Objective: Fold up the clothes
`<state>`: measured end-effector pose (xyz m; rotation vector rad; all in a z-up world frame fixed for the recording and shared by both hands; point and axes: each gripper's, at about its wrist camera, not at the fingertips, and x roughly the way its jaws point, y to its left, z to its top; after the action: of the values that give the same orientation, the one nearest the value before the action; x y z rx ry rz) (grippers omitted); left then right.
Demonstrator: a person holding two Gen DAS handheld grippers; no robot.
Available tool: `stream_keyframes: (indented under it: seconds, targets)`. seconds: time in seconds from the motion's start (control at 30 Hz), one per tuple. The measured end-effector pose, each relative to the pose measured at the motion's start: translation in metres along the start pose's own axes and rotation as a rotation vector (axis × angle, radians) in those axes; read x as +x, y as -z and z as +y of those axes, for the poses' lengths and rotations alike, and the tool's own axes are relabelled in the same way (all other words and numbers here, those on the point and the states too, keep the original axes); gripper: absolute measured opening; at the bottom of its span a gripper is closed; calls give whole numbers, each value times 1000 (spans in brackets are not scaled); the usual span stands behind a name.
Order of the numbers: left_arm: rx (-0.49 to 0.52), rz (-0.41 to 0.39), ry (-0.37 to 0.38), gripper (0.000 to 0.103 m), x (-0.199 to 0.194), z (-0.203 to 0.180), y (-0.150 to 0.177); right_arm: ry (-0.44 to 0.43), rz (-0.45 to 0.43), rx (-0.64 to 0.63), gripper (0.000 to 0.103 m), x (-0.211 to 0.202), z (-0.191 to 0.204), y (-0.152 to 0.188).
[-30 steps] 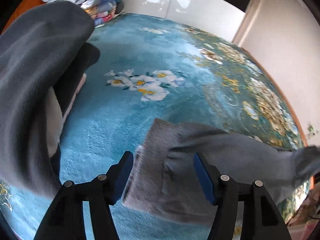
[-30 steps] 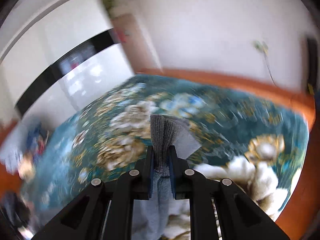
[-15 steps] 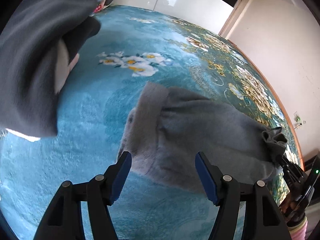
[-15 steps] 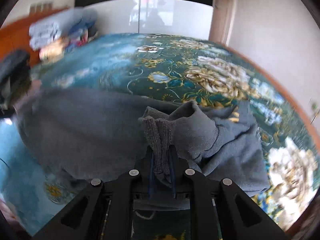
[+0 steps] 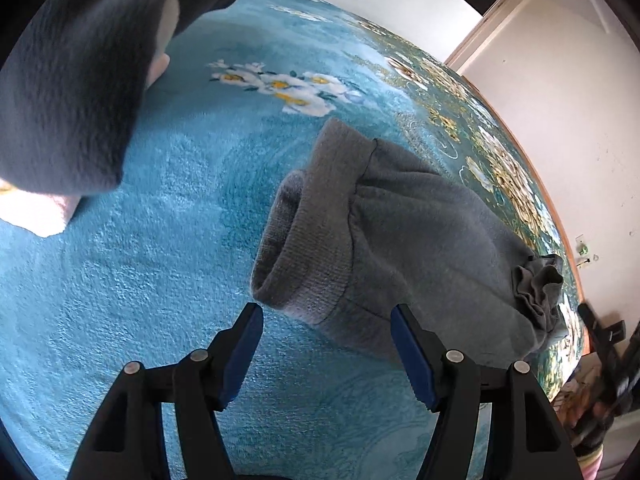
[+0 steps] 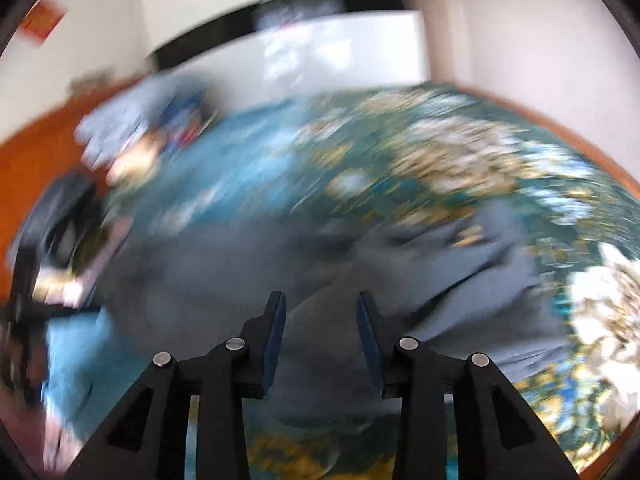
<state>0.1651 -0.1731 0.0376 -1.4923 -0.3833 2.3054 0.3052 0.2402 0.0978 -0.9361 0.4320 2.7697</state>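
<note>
The grey sweater (image 5: 420, 248) lies on the blue floral blanket (image 5: 140, 280), its ribbed hem (image 5: 304, 240) at frame centre, just beyond the left tool (image 5: 326, 344), which gapes wide and empty. Open blanket spreads to the lower left. A dark fleece garment (image 5: 80, 80) fills the upper left. In the blurred right view, the right tool (image 6: 320, 328) stands partly spread, gripping nothing, above the sweater (image 6: 320, 264). White walls (image 5: 580, 100) border the bed.

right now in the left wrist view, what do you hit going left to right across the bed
dark fleece garment → white flower print on the blue blanket → ribbed cuff of the grey sweatshirt → its bunched far end
</note>
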Motion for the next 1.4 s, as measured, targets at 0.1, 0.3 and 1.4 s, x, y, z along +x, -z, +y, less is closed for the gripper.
stream_keyframes:
  seconds: [0.1, 0.3, 1.4]
  targets:
    - [-4, 14, 3, 70, 2, 3, 0, 89, 54, 170, 38, 22, -29, -15]
    - [-18, 13, 6, 70, 3, 6, -2, 78, 170, 54, 49, 55, 22, -21]
    - [-167, 69, 128, 72, 25, 20, 1, -35, 191, 159, 57, 46, 42, -35]
